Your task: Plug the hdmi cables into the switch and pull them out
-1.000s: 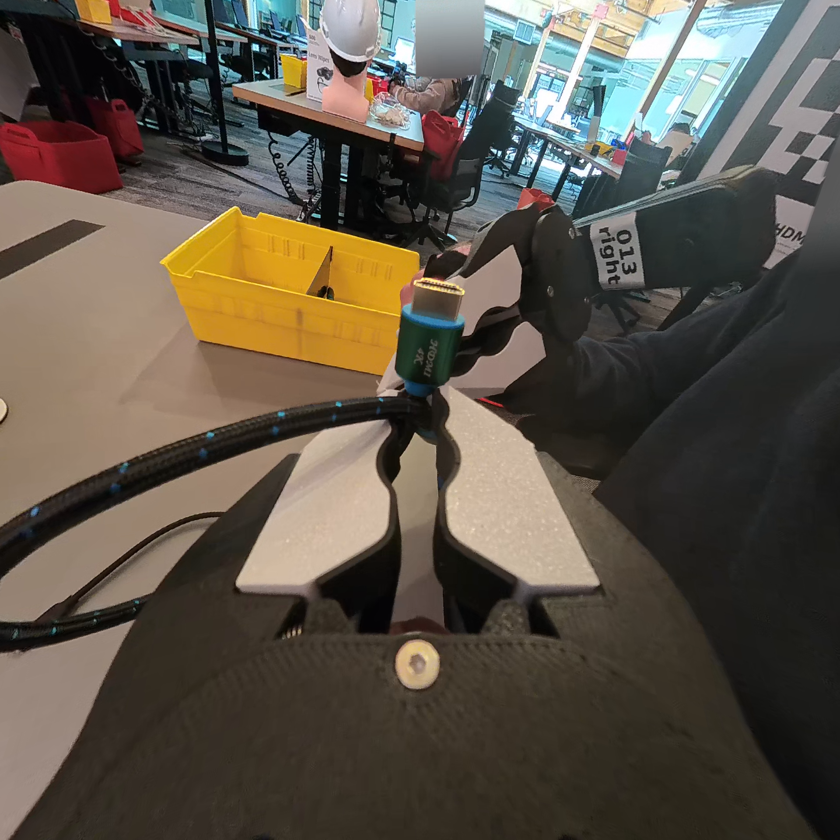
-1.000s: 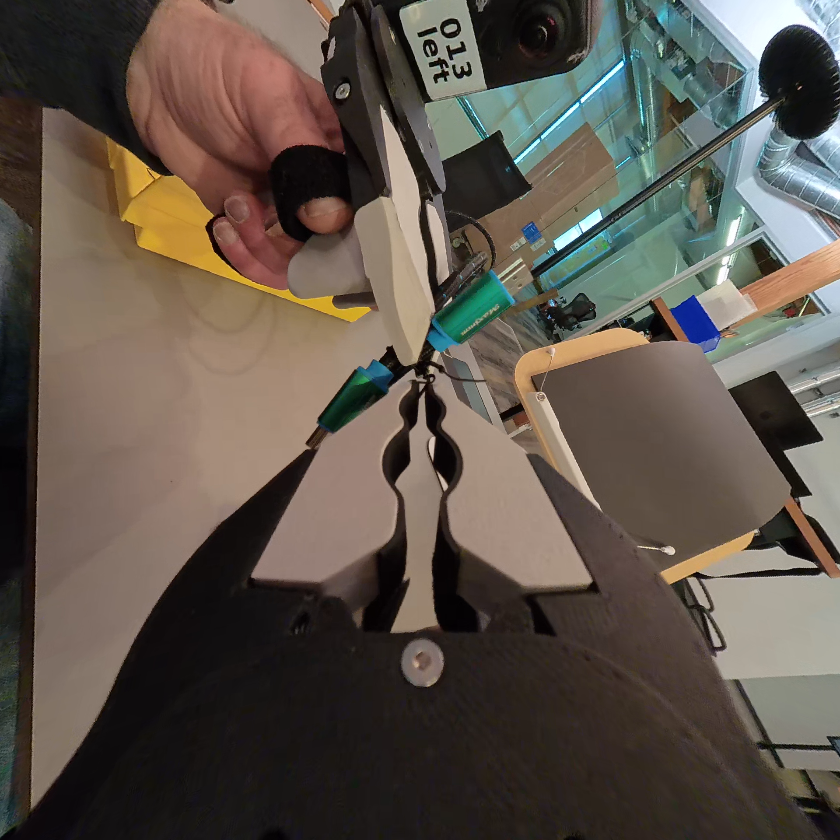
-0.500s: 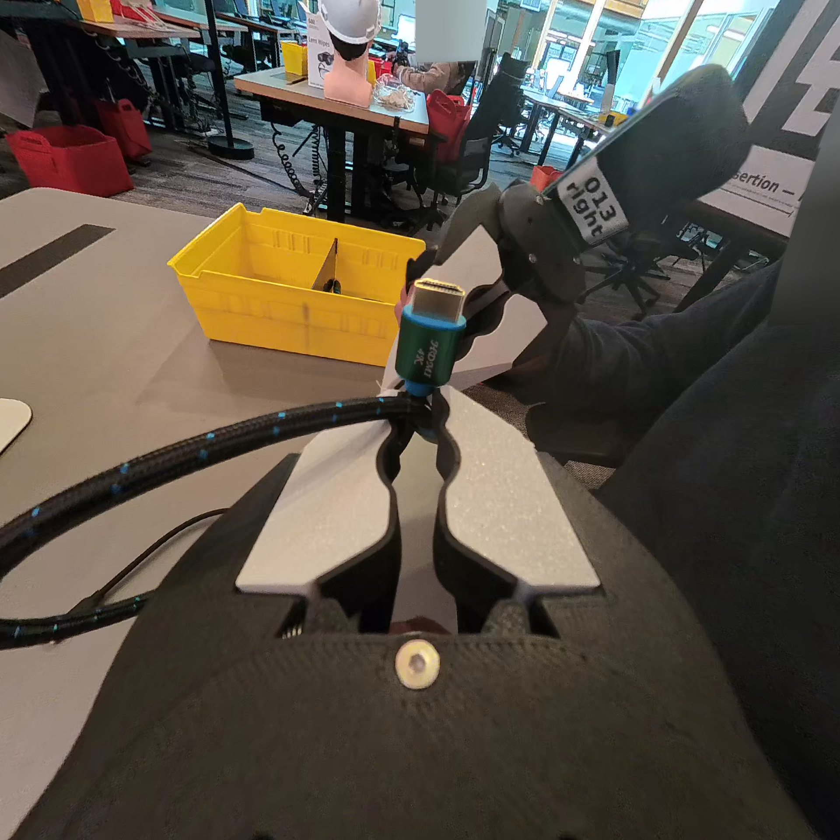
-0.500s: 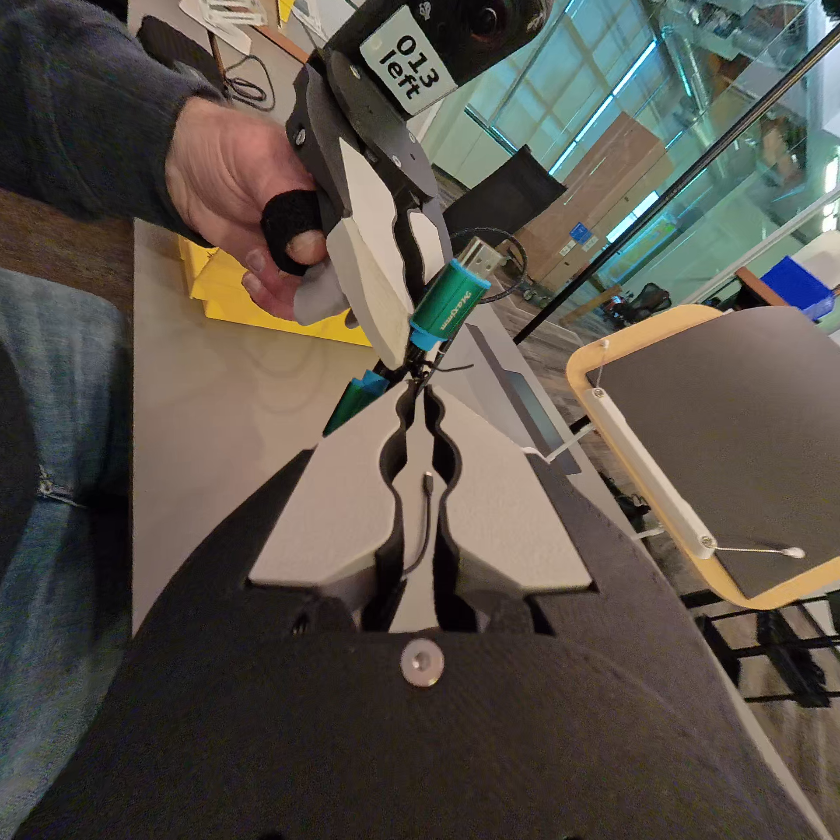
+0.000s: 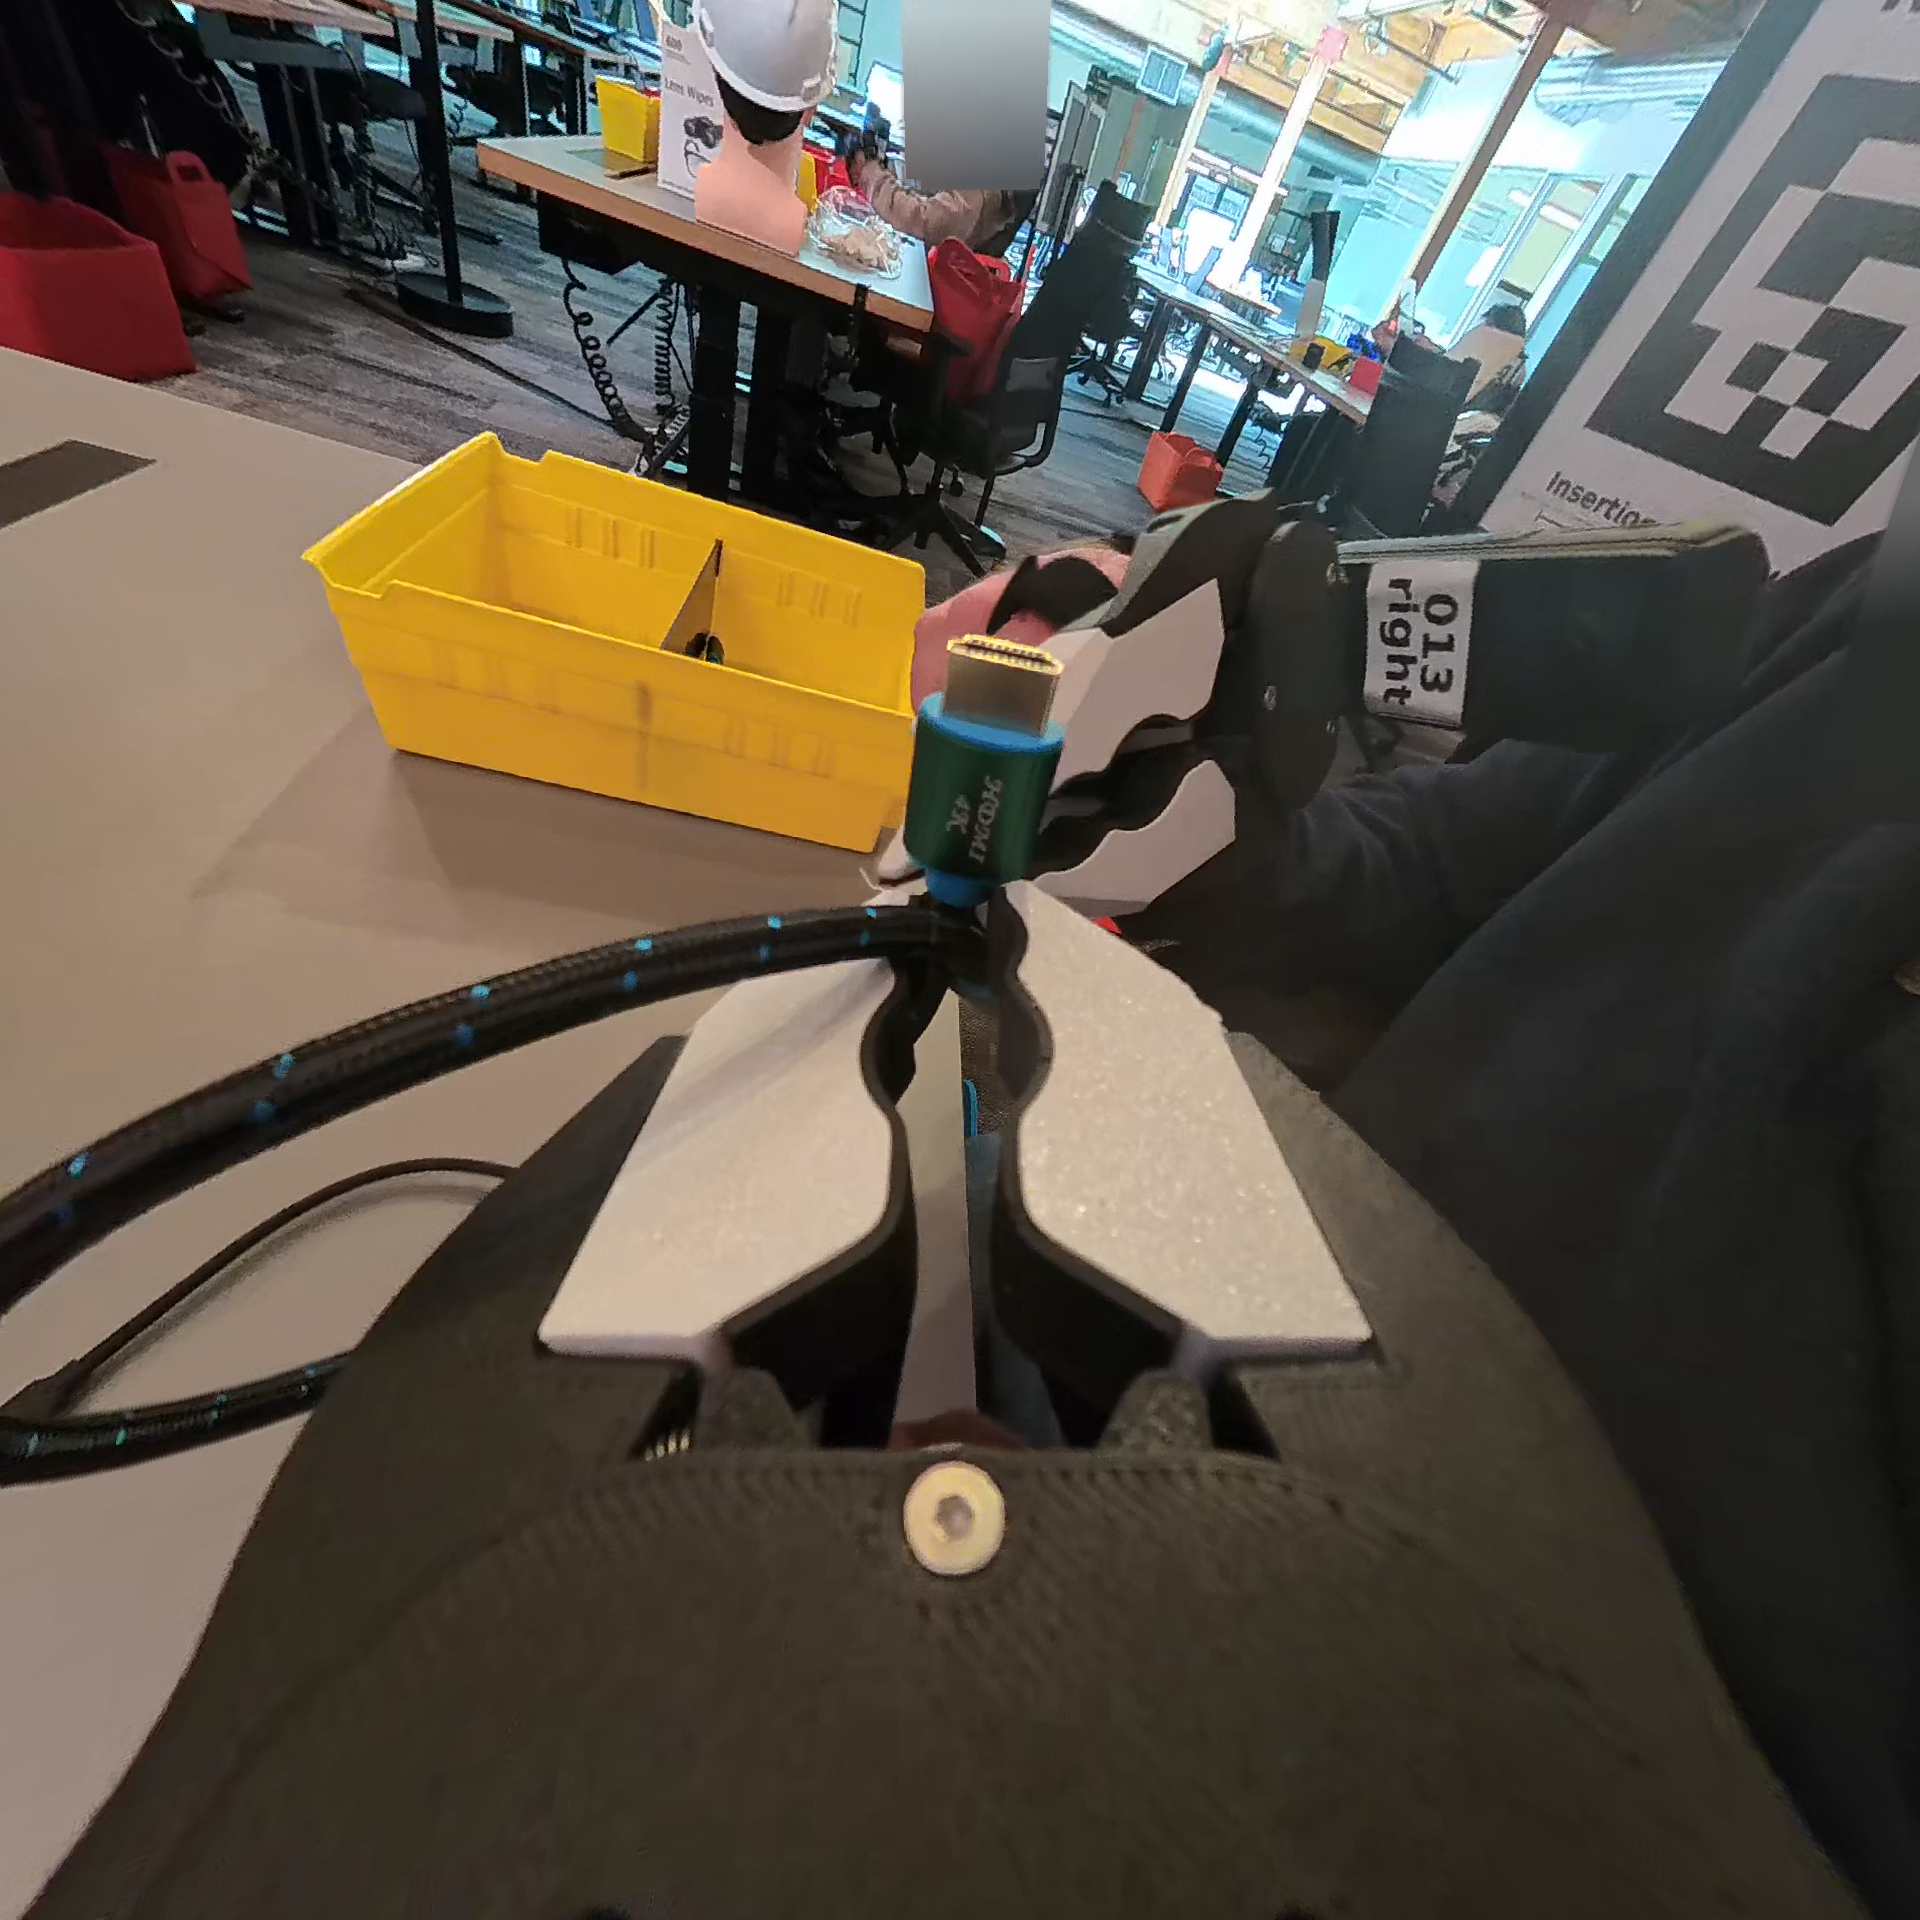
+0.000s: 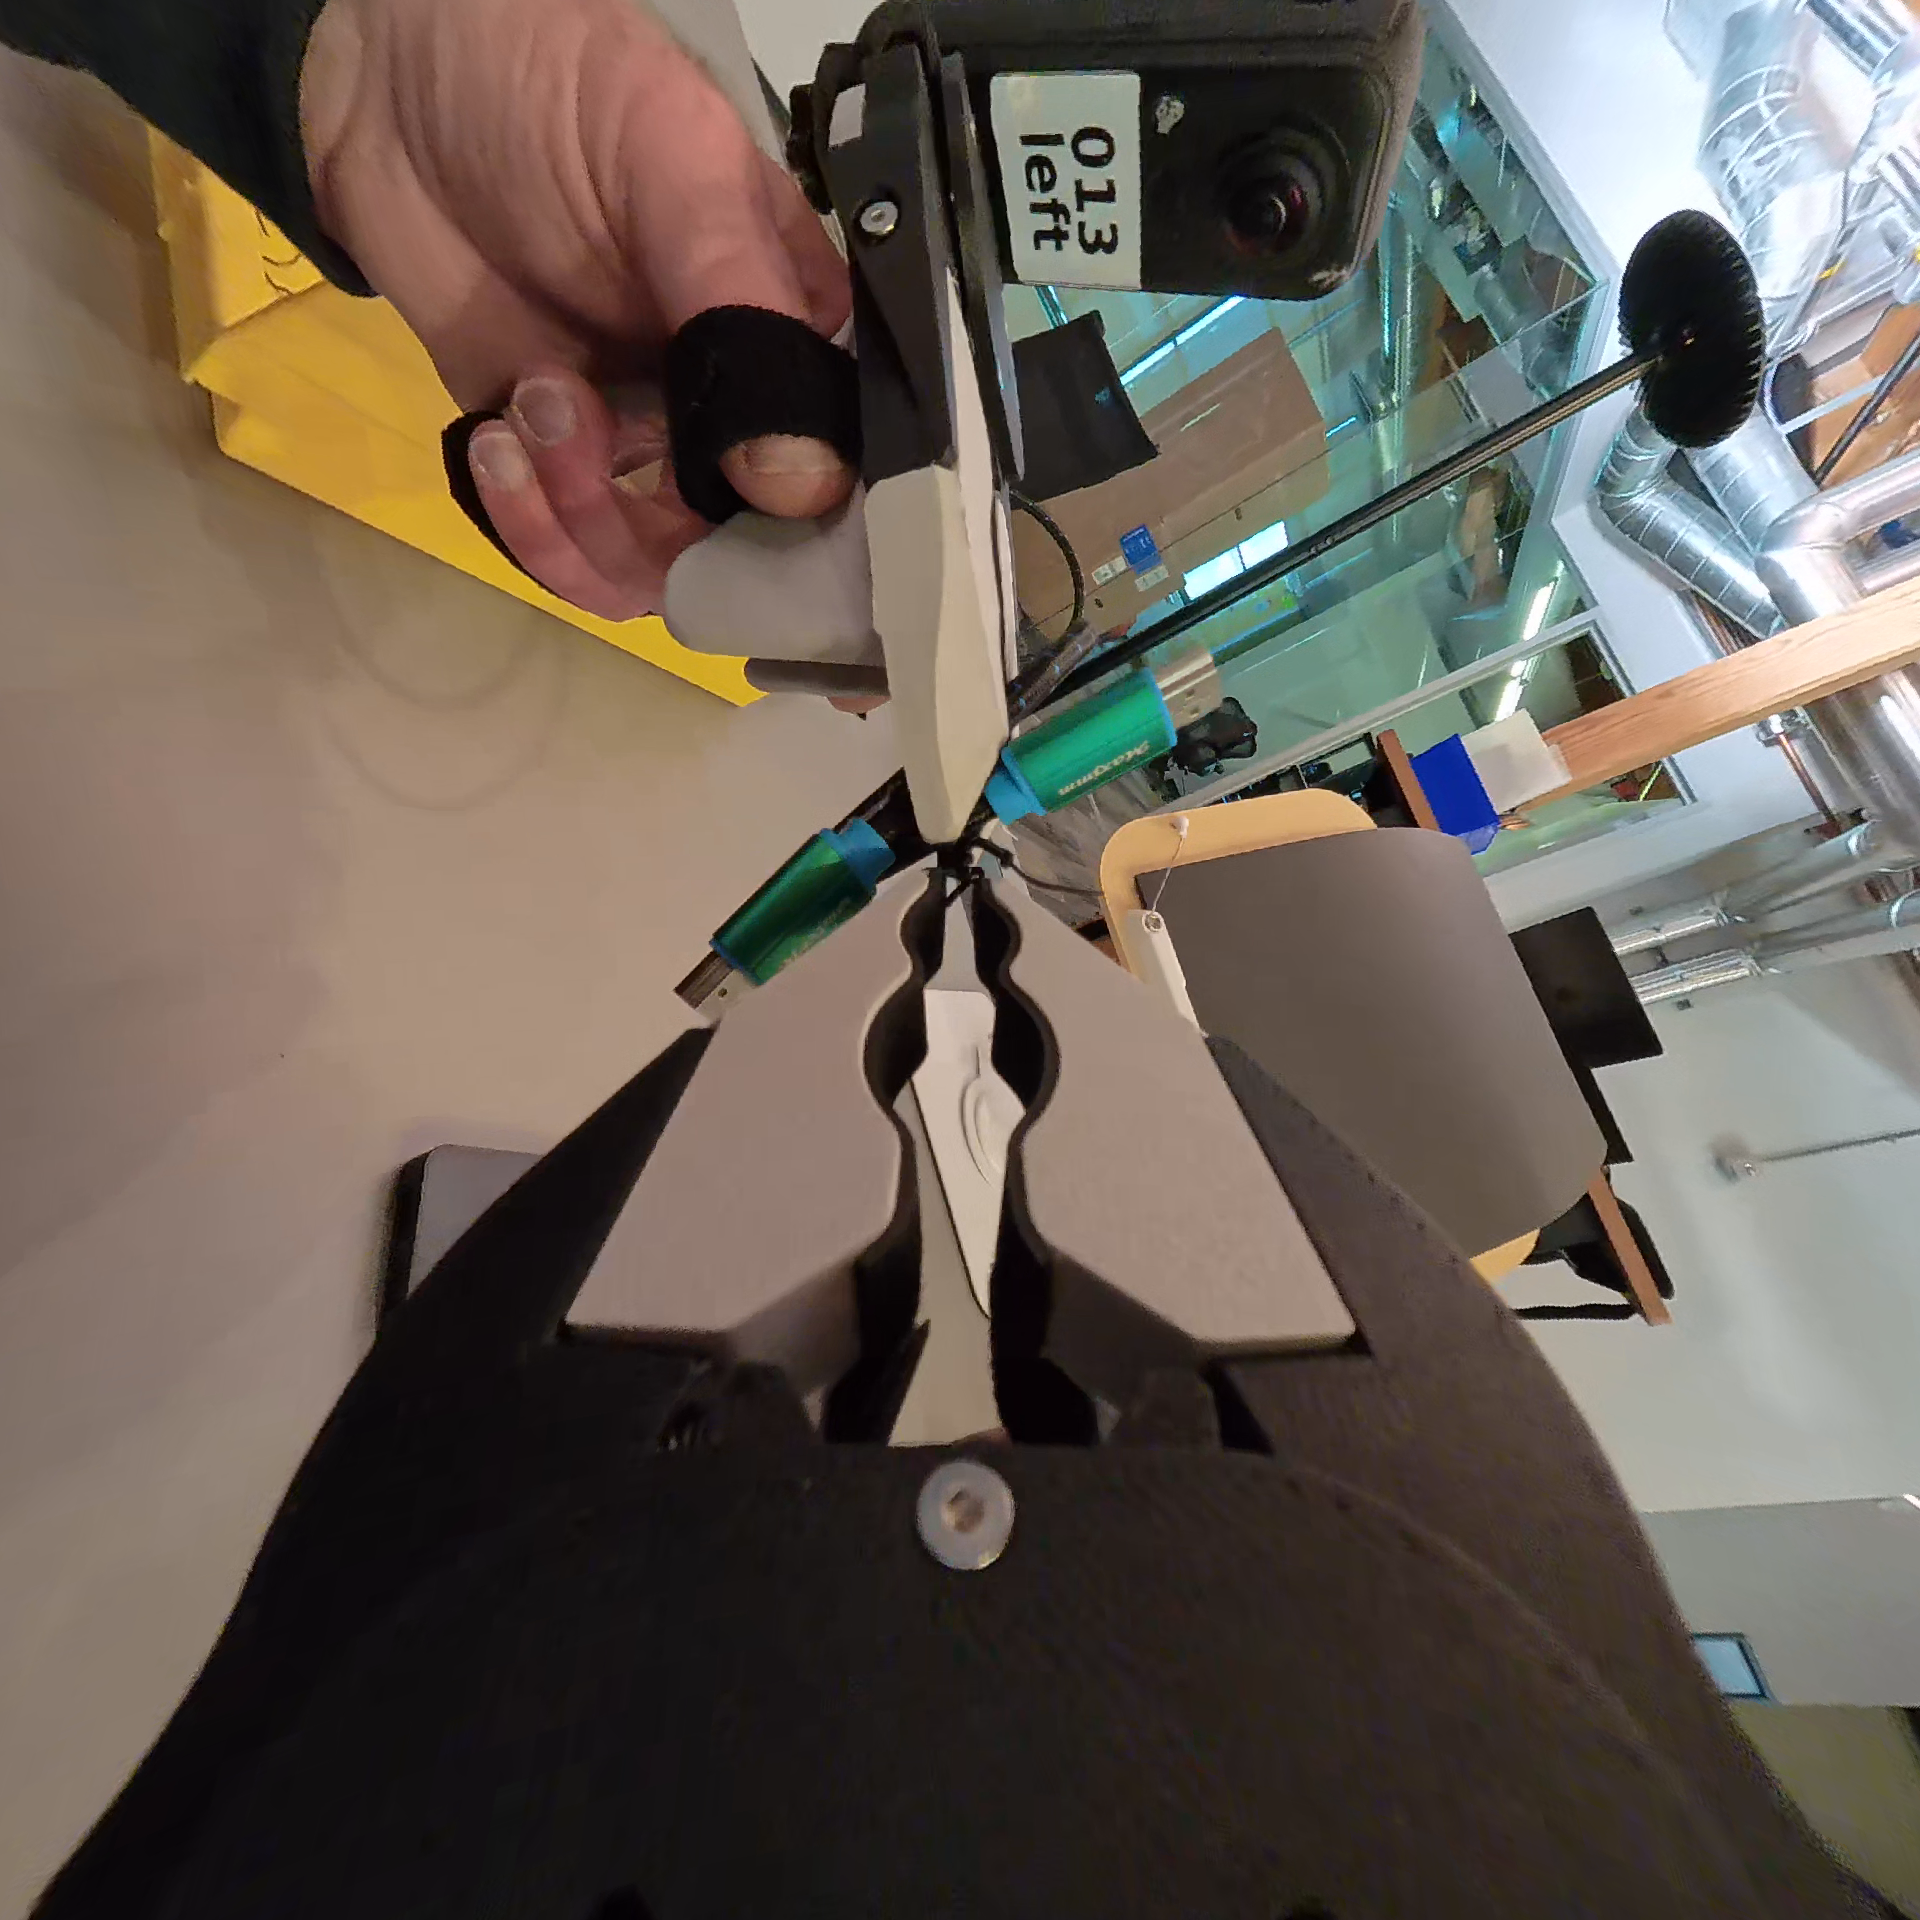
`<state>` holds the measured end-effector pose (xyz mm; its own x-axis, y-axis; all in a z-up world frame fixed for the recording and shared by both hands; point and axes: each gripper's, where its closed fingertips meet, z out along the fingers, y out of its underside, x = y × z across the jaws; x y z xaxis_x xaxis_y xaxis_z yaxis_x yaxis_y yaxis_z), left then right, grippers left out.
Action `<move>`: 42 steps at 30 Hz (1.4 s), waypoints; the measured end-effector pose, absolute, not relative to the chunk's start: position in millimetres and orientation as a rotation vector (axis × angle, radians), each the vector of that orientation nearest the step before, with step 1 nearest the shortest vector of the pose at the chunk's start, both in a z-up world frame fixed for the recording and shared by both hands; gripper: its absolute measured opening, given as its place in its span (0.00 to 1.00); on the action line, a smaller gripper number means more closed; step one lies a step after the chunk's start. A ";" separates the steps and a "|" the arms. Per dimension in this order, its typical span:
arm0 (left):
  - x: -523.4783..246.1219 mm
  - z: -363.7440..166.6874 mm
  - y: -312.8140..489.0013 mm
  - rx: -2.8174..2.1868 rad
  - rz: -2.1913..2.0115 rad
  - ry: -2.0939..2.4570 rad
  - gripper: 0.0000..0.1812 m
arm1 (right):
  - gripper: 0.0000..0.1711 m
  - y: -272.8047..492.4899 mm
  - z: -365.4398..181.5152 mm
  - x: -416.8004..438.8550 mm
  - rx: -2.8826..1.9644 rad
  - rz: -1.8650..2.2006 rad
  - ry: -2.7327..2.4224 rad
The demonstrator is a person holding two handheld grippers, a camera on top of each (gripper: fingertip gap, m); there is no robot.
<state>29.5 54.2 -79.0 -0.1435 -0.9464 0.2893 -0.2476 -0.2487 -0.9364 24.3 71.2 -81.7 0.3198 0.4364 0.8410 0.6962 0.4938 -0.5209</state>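
My left gripper (image 5: 966,925) is shut on a black braided HDMI cable (image 5: 436,1029) just behind its green plug (image 5: 982,769). The plug stands upright above the fingertips with its metal end up. My right gripper (image 6: 956,883) is shut on the cable behind a second green plug (image 6: 790,925), which points down-left toward the table. The two grippers' tips almost touch, above the near table edge. In the right wrist view a hand holds the left gripper (image 6: 951,810) with the first plug (image 6: 1091,753). In the left wrist view the right gripper (image 5: 914,862) is behind the plug. No switch is clearly seen.
A yellow divided bin (image 5: 623,644) stands on the grey table (image 5: 208,779) behind the grippers. A thin black cable (image 5: 260,1236) lies at the left. A dark flat box (image 6: 447,1195) and a white flat piece (image 6: 961,1101) lie under my right gripper. A dark sleeve (image 5: 1558,987) fills the right. Less than 4 cm separates the two grippers' tips.
The right gripper tilted up half a second ago and is level again. The left gripper has turned more upright in the right wrist view. Both stay shut on their cables.
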 end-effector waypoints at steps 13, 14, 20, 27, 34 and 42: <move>29.4 -81.4 55.8 -1.537 -1.511 1.346 0.06 | 0.01 70.5 -81.9 25.2 -1.087 -0.260 -1.317; 29.4 -81.5 55.9 -1.539 -1.514 1.345 0.06 | 0.01 70.5 -82.2 25.2 -1.084 -0.265 -1.319; 29.3 -81.4 55.6 -1.549 -1.541 1.335 0.06 | 0.02 69.9 -82.3 25.1 -1.051 -0.312 -1.334; 28.4 -80.7 55.6 -1.554 -1.611 1.307 0.06 | 0.02 69.8 -81.3 24.2 -1.027 -0.339 -1.337; 28.5 -83.6 55.4 -1.550 -1.583 1.325 0.06 | 0.00 69.1 -84.0 24.4 -1.085 -0.231 -1.327; 28.4 -87.3 56.6 -1.531 -1.451 1.387 0.06 | 0.00 67.7 -88.0 22.6 -1.247 0.154 -1.243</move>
<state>28.4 56.6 -87.3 -0.1477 -0.9377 0.3146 -0.2725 -0.2672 -0.9243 22.6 67.7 -88.0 0.3993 0.6789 0.6161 0.5077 0.3958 -0.7652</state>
